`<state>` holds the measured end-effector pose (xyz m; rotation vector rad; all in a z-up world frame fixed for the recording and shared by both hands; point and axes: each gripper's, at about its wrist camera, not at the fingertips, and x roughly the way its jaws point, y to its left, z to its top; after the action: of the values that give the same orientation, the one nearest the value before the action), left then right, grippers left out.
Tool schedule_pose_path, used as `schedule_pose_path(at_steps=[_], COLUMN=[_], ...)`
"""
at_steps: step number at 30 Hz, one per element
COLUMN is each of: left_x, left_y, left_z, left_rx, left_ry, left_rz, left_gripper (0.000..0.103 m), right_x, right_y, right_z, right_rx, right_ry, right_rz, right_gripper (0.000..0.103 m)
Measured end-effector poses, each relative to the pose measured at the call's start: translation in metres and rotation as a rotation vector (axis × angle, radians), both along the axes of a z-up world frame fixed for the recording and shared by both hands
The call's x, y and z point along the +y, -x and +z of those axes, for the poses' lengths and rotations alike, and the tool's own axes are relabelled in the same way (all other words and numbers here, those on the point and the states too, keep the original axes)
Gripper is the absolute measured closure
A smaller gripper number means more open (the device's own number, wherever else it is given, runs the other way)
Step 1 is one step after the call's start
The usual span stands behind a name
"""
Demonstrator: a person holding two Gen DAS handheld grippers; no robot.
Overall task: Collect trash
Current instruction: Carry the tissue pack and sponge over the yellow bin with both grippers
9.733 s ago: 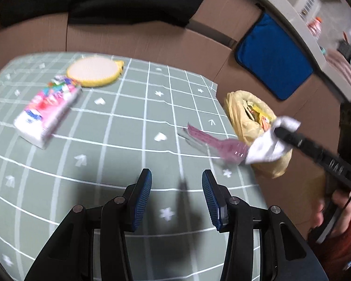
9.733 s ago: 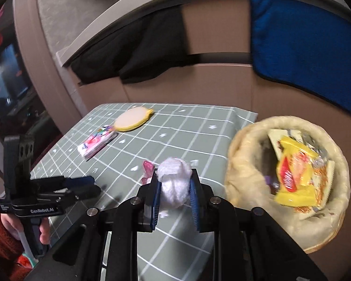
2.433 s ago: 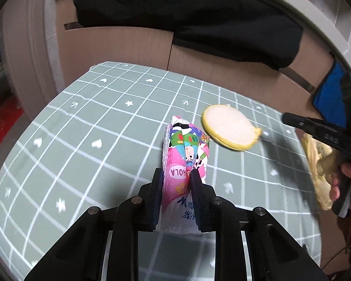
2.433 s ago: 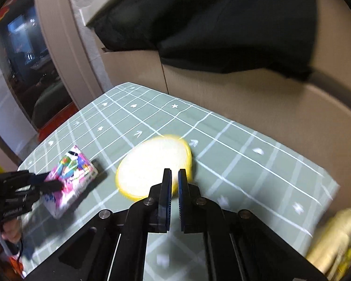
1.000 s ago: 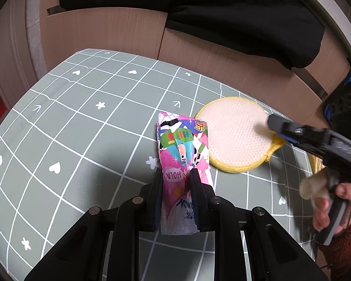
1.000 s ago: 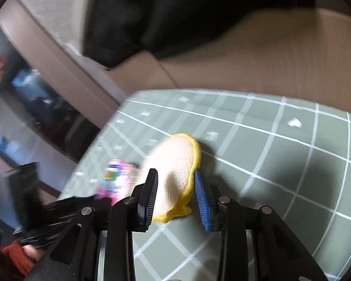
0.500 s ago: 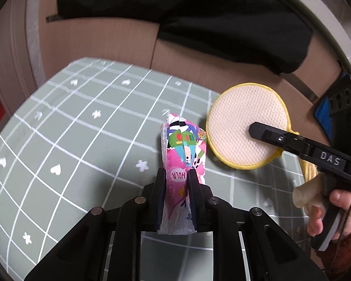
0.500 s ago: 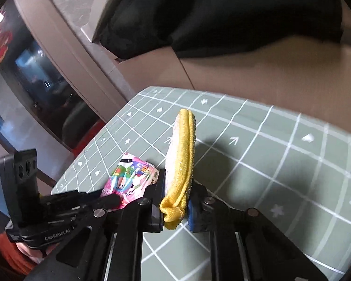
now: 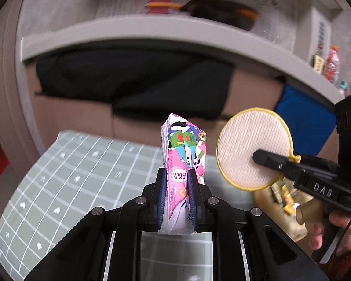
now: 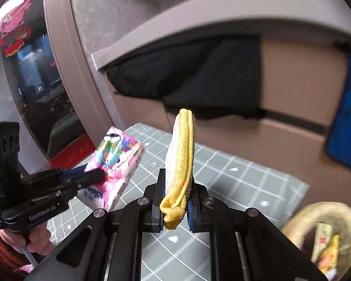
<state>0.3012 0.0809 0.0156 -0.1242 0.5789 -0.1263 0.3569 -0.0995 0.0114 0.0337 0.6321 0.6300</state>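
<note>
**Both grippers clamped on items above the checked table**

Left wrist view: the left gripper (image 9: 176, 187) has its blue-padded fingers (image 9: 160, 194) drawn in narrow, pinching the lower part of a pink cartoon-printed tissue pack (image 9: 183, 149). The pack stands upright between the pads and rises well past the fingertips, clear of the surface. To the right of the fingers, the right gripper (image 9: 257, 158) reaches in from the side with its black tip pressed on a round, yellow-edged scrubbing pad (image 9: 243, 140), held up in the air with its flat face toward the camera. A hand (image 9: 339, 231) grips that tool's handle at the lower right. Below the pad sits a tan bag of trash (image 9: 283, 201) with wrappers inside. Under and left of the fingers lies a grey-green tablecloth (image 9: 82, 175) with white grid lines and small white symbols. Beyond the fingertips are cardboard panels, a black cloth (image 9: 133, 79), a blue cushion (image 9: 308, 126) and a pale ledge.

Right wrist view: the right gripper (image 10: 175, 203) is closed narrowly on the scrubbing pad (image 10: 182, 154), seen edge-on and standing upright between the pads, its yellow loop hanging at the base. Left of the fingers, the left gripper (image 10: 98, 175) holds the tissue pack (image 10: 112, 161) tilted above the tablecloth (image 10: 234, 182). The trash bag (image 10: 325, 231) is at the lower right, near the table's corner. A dark glass door is at the far left.
</note>
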Motion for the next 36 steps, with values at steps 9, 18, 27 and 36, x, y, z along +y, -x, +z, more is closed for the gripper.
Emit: schedule_pose_path(at_steps=[9, 18, 27, 36], left_x=[-0.098, -0.189, -0.235, -0.258], left_y=[0.003, -0.002, -0.017, -0.044], left_z=[0.037, 0.036, 0.002, -0.044], left_rx=[-0.087, -0.052, 0.041, 0.151], left_ry=[0.023, 0.061, 0.068, 0.063], left_rz=[-0.154, -0.302, -0.371, -0.398], left_gripper=[0.085, 0.085, 0.085, 0.085], right_x=[-0.091, -0.176, -0.223, -0.243], right_y=[0.046, 0.076, 0.079, 0.057], right_z=[0.035, 0.042, 0.018, -0.018], right_rx=[-0.112, -0.133, -0.088, -0.009], right_ry=[0.032, 0.035, 0.025, 0.014], right_rz=[-0.16, -0.315, -0.387, -0.403], right_gripper=[0.089, 0.089, 0.089, 0.089])
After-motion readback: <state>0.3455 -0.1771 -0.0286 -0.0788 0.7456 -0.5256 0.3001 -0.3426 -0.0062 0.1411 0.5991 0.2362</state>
